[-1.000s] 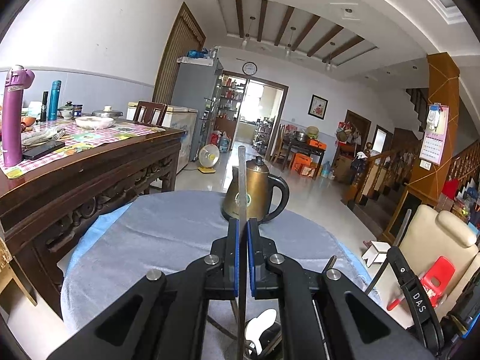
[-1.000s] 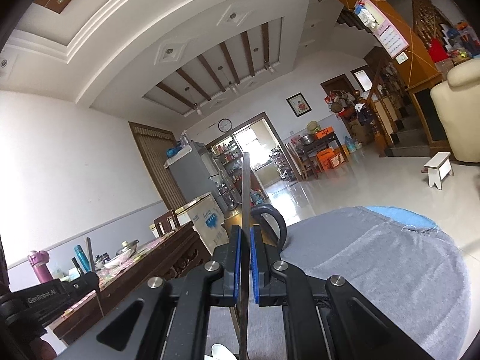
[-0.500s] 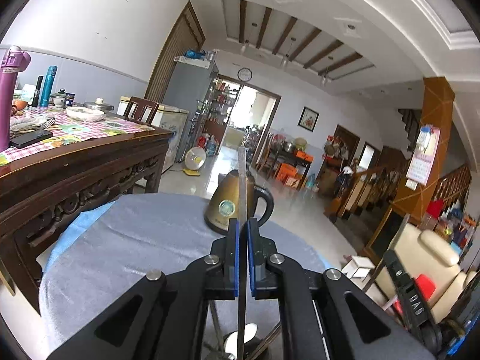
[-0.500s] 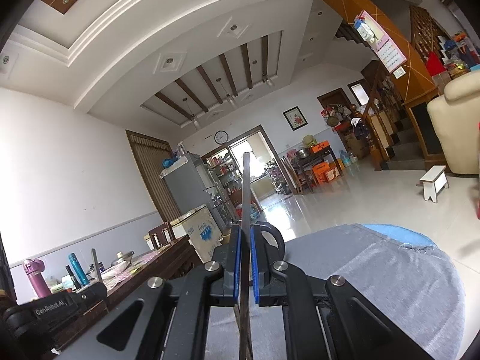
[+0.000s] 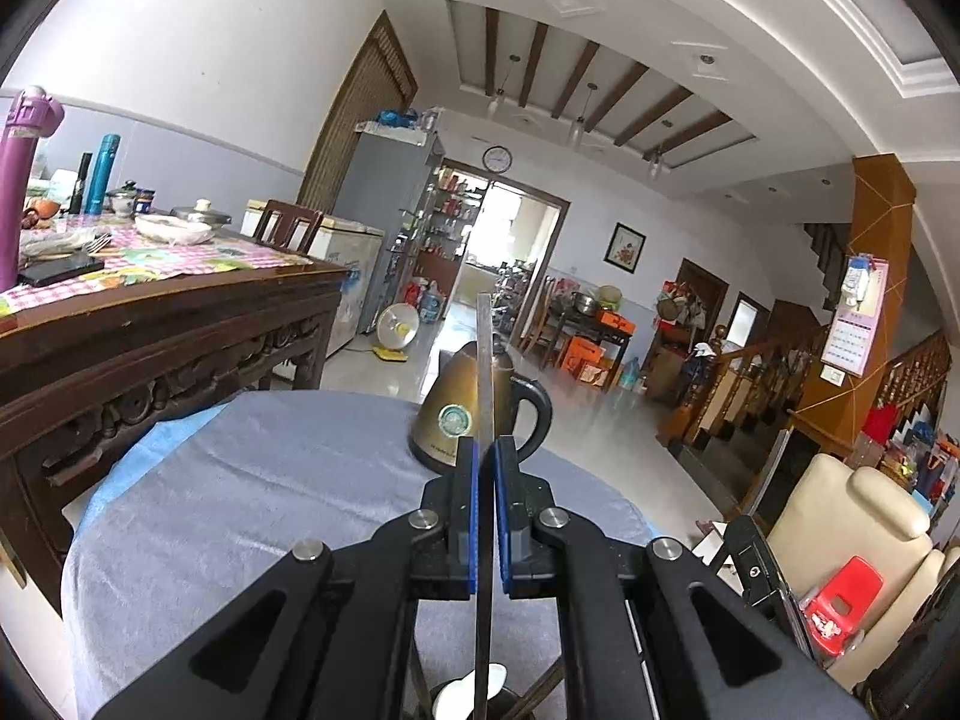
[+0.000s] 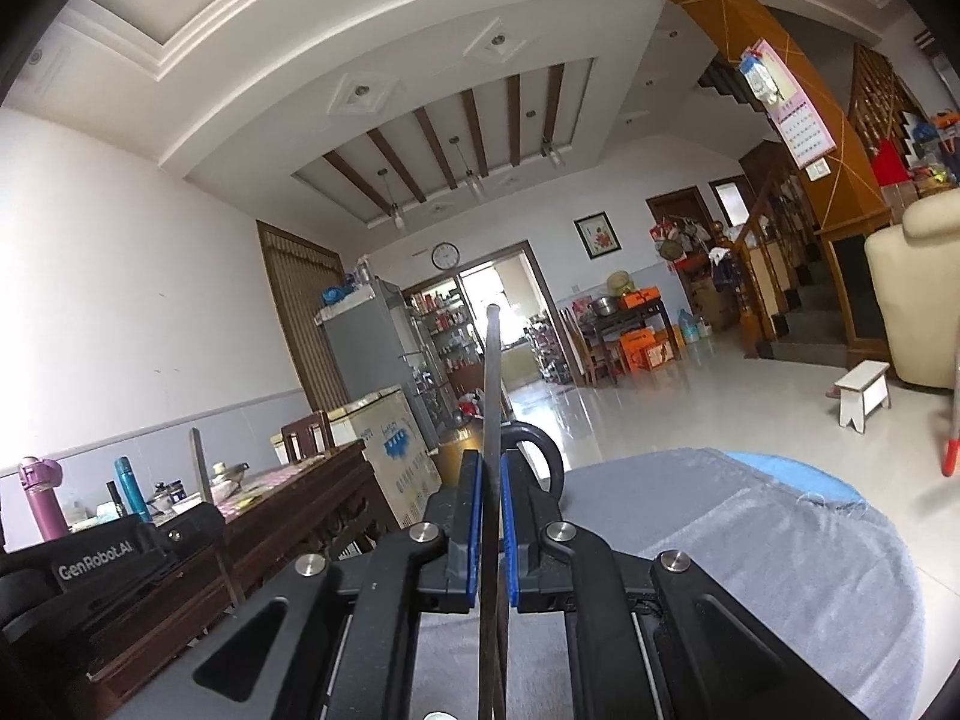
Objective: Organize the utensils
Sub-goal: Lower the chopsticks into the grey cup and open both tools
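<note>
My left gripper (image 5: 484, 450) is shut on a thin metal utensil handle (image 5: 483, 372) that stands upright between its blue pads; its lower end runs down toward a white spoon bowl (image 5: 474, 687) below the fingers. My right gripper (image 6: 491, 462) is shut on another thin metal utensil handle (image 6: 491, 384), also upright. Both are held above a round table with a grey cloth (image 5: 240, 480). The left gripper shows at the left of the right wrist view (image 6: 120, 552), with its utensil handle sticking up. Which kind of utensil each one is stays hidden.
A brass electric kettle (image 5: 462, 414) stands at the far edge of the grey cloth. A dark carved wooden table (image 5: 150, 324) with bottles and dishes is at the left. A cream armchair (image 5: 852, 516) and a red stool (image 5: 840, 600) are at the right.
Both cameras have swayed slightly; the left wrist view tilted up and back. Each gripper has kept its hold on its utensil.
</note>
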